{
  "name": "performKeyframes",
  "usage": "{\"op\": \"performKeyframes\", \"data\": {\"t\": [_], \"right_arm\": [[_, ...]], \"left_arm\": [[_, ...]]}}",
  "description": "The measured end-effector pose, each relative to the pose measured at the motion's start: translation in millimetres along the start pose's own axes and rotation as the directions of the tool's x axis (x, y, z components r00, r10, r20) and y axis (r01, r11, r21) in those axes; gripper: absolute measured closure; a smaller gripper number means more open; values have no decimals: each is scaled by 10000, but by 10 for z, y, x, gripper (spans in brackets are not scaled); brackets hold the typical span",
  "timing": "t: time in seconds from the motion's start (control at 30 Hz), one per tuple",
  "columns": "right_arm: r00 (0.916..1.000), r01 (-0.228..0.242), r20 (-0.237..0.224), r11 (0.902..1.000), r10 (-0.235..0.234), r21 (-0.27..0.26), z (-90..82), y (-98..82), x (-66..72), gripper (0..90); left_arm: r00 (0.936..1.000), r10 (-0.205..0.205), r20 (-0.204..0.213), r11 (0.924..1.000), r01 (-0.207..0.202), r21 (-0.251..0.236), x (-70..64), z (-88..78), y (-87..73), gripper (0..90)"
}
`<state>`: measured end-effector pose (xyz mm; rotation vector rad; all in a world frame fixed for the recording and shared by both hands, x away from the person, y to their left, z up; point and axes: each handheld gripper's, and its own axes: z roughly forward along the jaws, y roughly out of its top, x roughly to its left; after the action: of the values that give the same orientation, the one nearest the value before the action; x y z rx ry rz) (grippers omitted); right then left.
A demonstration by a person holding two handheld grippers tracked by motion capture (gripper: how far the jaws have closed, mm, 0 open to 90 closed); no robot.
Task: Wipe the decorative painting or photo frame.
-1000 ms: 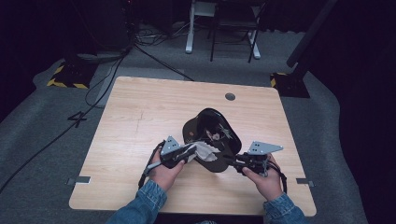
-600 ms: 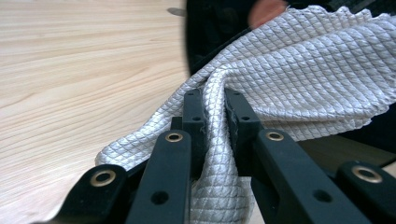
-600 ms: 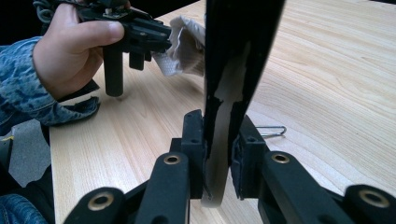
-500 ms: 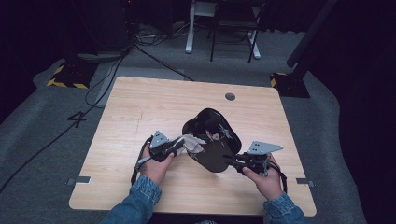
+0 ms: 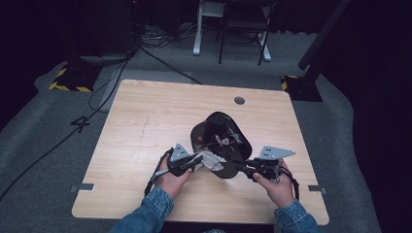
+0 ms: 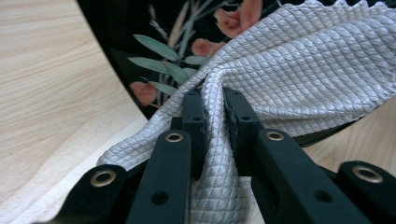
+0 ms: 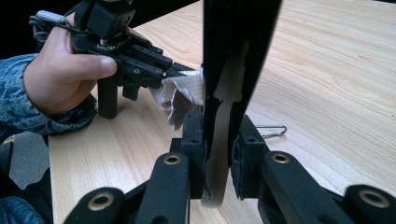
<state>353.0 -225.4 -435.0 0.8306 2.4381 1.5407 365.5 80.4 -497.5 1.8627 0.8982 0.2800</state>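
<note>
- From above, I see my left gripper [image 5: 193, 162] pressing a cloth [image 5: 210, 160] on the black tray [image 5: 221, 141].
- Its own view shows jaws pinching a cloth fold.
- My right gripper [image 7: 219, 135] clamps the tray's edge, seen edge-on.

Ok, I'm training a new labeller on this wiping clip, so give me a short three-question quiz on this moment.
1. True or false: the left gripper is shut on the grey cloth.
2. What does the right gripper clamp? A) a cup B) the black tray's rim C) nothing
3. Where does the cloth lie against the tray: on its flower-painted face or on its underside?

Key: 1 true; 2 B; 3 on the flower-painted face.
</note>
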Motion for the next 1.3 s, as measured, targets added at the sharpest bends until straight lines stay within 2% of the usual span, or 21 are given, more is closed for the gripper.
{"op": "performKeyframes", "data": {"t": [0.1,0.17,0.27,0.37,0.43,0.6,0.73,0.9,1.0,1.1,1.2,1.3], "right_arm": [[10000,10,-4,10000,-10,-1,0,0,0,788],[10000,10,-4,10000,-10,2,1,1,1,787],[10000,21,-9,10000,-21,-2,2,1,2,787],[10000,56,-31,10000,-56,-10,5,2,3,787],[10000,52,-44,10000,-52,-4,8,3,5,788],[10000,7,-47,10000,-7,-7,11,4,3,787],[10000,-7,-48,10000,7,-5,9,4,-1,787],[10000,-17,-8,10000,17,-4,1,2,-8,788],[10000,-32,-8,10000,32,-3,-2,1,-13,789],[10000,-39,-17,10000,39,-10,-3,0,-16,789],[10000,-35,-18,10000,35,-12,-3,0,-16,789],[10000,-9,-10,10000,9,-6,-2,0,-13,789]], "left_arm": [[10000,-76,19,10000,76,-16,23,-8,6,803],[9998,-132,-139,9999,131,-59,65,-22,7,802],[9973,-551,-478,9983,542,-218,178,-71,6,803],[9944,-770,-717,9964,743,-401,278,-119,15,803],[9933,-913,-704,9950,882,-465,298,-133,15,802],[9967,-508,-632,9986,500,-148,212,-93,9,805],[9991,-158,-394,9998,164,129,97,-34,-2,805],[9996,286,-44,9983,-284,508,-54,41,-14,805],[9973,725,96,9950,-730,682,-126,70,-9,804],[9969,758,190,9944,-769,718,-154,82,-10,804],[9983,516,274,9964,-533,657,-110,74,-6,799],[9984,566,3,9967,-565,588,-60,47,4,799]]}}
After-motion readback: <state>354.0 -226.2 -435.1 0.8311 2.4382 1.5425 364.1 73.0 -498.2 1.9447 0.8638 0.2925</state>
